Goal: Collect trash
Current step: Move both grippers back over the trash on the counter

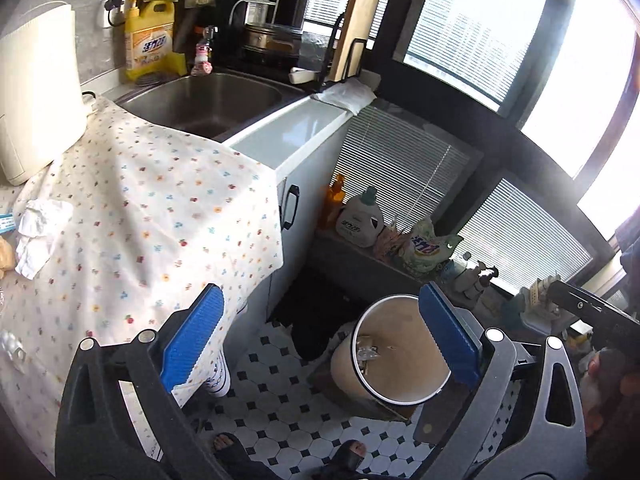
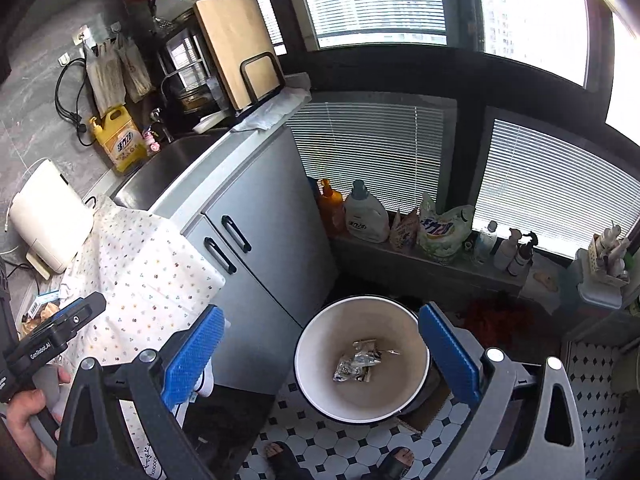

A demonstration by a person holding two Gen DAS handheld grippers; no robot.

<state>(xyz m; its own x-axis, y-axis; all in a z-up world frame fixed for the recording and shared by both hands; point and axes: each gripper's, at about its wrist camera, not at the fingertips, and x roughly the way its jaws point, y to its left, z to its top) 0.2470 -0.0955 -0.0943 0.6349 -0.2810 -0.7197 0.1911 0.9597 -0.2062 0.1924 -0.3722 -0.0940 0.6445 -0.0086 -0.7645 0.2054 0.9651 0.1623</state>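
A round beige trash bin point(image 2: 316, 364) stands on the tiled floor beside the white cabinet. Crumpled silvery wrappers point(image 2: 360, 362) lie at its bottom; they also show in the left wrist view point(image 1: 368, 354). My right gripper point(image 2: 320, 354) is open and empty, held above the bin. My left gripper point(image 1: 320, 336) is open and empty, above the bin's point(image 1: 400, 344) left side and the table's corner. A crumpled white tissue point(image 1: 38, 232) lies on the flowered tablecloth point(image 1: 160, 216) at the far left. A clear crumpled wrapper point(image 1: 12, 346) lies near the left edge.
A steel sink point(image 1: 208, 100), a yellow detergent jug point(image 1: 149, 38) and a white appliance point(image 1: 36, 96) sit behind the table. Detergent bottles and bags point(image 2: 400, 220) line the window ledge. My feet in sandals point(image 2: 340, 460) stand on the tiles. A packet point(image 2: 42, 308) lies on the counter.
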